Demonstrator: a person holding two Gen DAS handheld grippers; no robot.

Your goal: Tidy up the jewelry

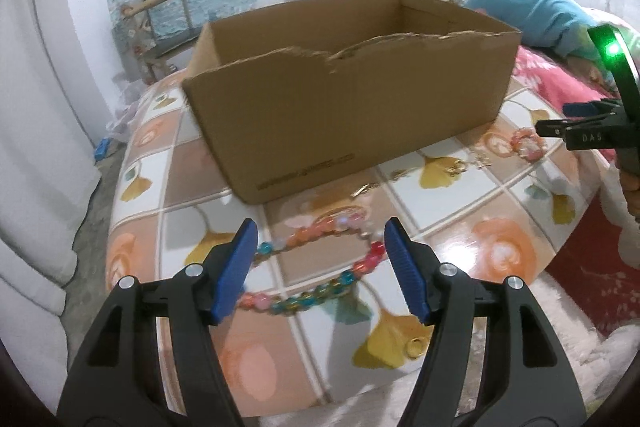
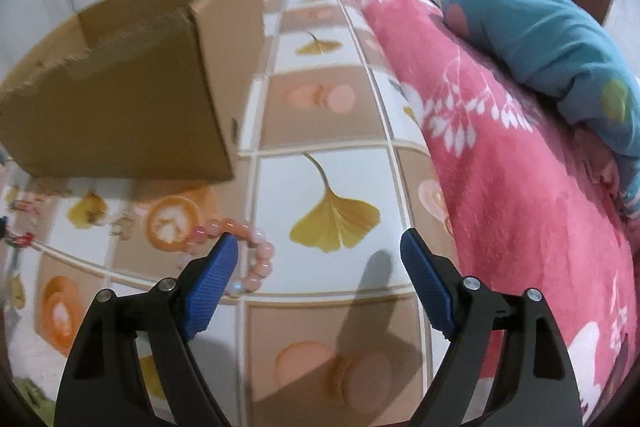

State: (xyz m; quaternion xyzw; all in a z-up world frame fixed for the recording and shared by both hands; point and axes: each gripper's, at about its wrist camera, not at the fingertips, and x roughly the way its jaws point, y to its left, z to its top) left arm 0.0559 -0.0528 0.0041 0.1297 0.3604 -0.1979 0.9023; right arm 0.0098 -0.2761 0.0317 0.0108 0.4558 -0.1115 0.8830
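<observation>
even, fairly bright indoor light; glare on the glossy tablecloth [image 1: 496,251], and the right gripper [image 2: 319,247] casts soft shadows. cardboard box [image 2: 132,95] motion-blurred. strong fisheye bending, dark corners; background probably out of focus.

Left tool [image 1: 320,241]: tilted downward, jaws apart with a wide gap, blue pads [image 1: 239,267] facing each other, nothing pressed between them. Right tool [image 2: 319,255]: also tilted downward, jaws spread wide, pads [image 2: 426,285] free of contact. Seen from the left wrist, the right tool sits at the right edge, with part of a hand [image 1: 631,191] below it.
</observation>
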